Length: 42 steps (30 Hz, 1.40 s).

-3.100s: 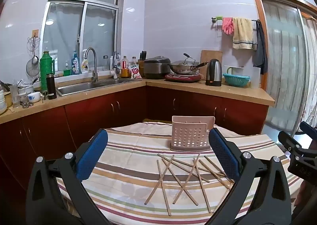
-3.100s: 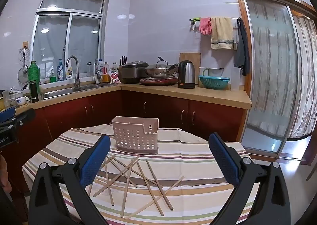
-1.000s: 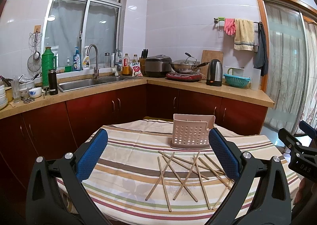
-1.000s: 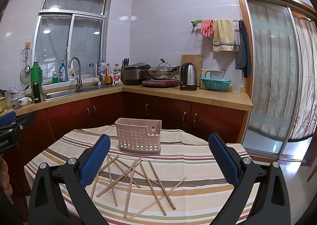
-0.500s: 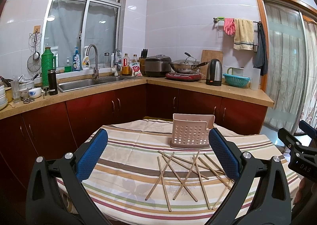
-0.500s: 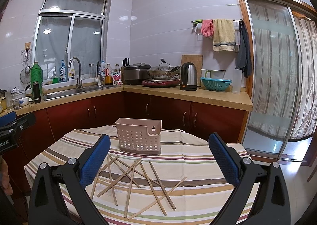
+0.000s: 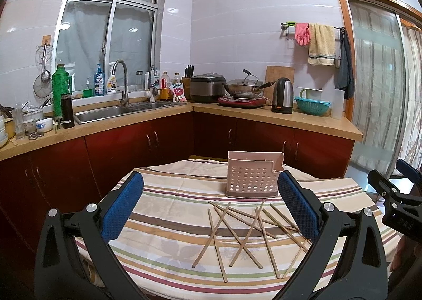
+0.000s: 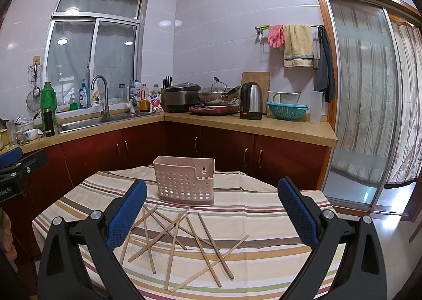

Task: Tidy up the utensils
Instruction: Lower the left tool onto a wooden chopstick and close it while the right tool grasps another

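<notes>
Several thin wooden chopsticks lie crossed before the pink perforated plastic holder; with both our grippers' jaws apart and empty, we judge a grab may snag neighbours.

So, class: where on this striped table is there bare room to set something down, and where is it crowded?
Free: the striped tablecloth left of the pink perforated plastic caddy, and the cloth to its right by the far edge. Crowded: the scattered wooden chopsticks crisscrossing in front of the caddy.
</notes>
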Available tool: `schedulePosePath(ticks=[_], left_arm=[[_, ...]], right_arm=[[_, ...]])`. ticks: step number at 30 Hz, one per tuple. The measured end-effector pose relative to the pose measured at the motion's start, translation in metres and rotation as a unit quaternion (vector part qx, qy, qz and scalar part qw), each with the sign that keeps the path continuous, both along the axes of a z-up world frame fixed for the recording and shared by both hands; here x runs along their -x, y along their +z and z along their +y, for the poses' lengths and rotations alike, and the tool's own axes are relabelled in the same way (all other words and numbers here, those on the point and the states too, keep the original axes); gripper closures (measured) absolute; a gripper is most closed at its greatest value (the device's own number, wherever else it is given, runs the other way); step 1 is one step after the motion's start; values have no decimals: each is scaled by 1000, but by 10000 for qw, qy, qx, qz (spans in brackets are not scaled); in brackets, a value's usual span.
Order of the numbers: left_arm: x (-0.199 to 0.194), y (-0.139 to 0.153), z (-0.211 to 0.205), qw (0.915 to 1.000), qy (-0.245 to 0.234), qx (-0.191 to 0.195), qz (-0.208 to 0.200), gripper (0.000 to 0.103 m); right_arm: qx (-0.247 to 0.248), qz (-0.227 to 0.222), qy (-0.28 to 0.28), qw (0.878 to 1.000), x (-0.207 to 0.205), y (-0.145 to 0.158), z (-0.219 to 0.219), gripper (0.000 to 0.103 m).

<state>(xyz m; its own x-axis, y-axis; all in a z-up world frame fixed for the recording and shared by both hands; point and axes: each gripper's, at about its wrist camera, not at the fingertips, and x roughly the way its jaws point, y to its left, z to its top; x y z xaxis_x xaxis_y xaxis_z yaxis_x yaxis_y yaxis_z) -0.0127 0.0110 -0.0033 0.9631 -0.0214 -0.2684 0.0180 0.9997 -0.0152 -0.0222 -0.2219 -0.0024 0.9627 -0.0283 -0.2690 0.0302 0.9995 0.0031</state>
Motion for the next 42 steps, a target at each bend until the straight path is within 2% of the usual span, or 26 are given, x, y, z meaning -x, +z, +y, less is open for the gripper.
schedulePosePath(ticks=[7,13,19,21,26,28,35,39,40,41,42], left_arm=[[-20,-25,1,9995,-112,-90,265,4],[-56,-85,12,9944,-153,-32,1044,4],[-82,-143,25,9884,-123,-176,1503,5],[-90,-158,29,9860,-131,-173,1654,7],[-106,-188,29,9797,-296,-235,1967,26],[-112,-199,27,9767,-329,-318,2098,28],[-125,-226,23,9678,-569,-336,2427,50],[-127,-233,25,9666,-607,-407,2457,51],[-127,-233,26,9668,-595,-380,2456,51],[-127,-234,28,9672,-608,-297,2450,51],[-127,-234,29,9677,-586,-264,2438,51]], right_arm=[[-61,196,29,9998,-12,-24,-8,6],[-178,650,187,9975,-33,-71,-21,6],[-277,1154,249,9926,-51,-120,-30,7],[-298,1274,282,9910,-56,-135,-33,7],[-261,1509,331,9877,-65,-158,-36,8],[-289,1553,350,9868,-66,-164,-36,8],[-233,1599,376,9861,-71,-172,-39,8],[-225,1707,390,9843,-72,-176,-40,10],[-230,1736,399,9837,-72,-177,-40,13],[-239,1766,424,9831,-73,-178,-39,24],[-249,1818,448,9820,-73,-180,-39,29]])
